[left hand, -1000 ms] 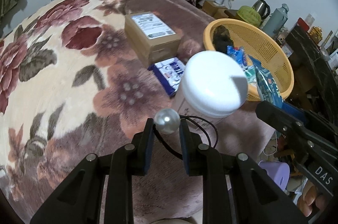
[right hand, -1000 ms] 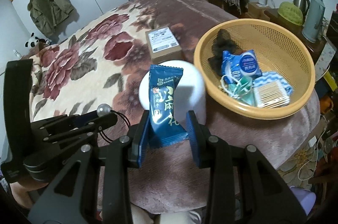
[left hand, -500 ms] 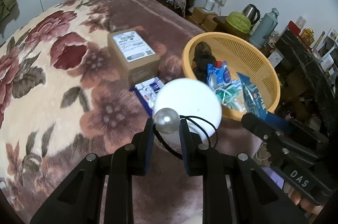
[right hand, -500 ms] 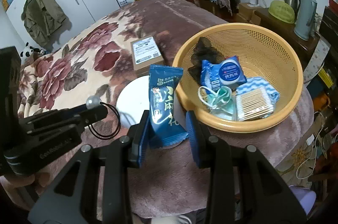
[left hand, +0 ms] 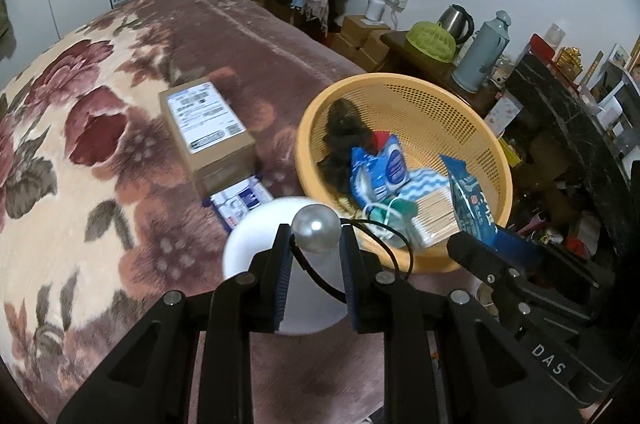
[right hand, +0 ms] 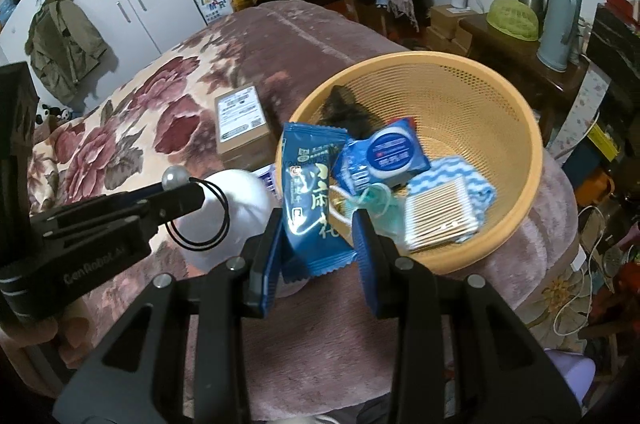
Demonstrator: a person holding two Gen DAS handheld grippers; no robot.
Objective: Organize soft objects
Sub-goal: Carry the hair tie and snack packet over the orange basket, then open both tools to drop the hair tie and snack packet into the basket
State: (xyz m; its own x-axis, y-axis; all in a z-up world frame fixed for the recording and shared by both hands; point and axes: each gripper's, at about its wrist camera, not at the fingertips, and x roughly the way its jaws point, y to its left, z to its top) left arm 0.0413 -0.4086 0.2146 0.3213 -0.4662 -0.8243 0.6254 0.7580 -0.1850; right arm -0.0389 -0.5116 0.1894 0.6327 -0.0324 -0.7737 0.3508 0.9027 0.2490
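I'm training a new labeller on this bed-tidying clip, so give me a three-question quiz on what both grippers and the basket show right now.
1. True or false: the left gripper is shut on a black elastic hair tie with a pearl bead.
2. What does the right gripper hold? A) dark blue snack packet B) brown cardboard box C) white round-lidded jar
3. Name the clear flat pack lying in the round yellow plastic basket nearest the right gripper.

Key: 1 true; 2 A; 3 the cotton swab pack.

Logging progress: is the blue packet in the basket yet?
Not yet. The packet is clamped in the right tool, short of the basket.
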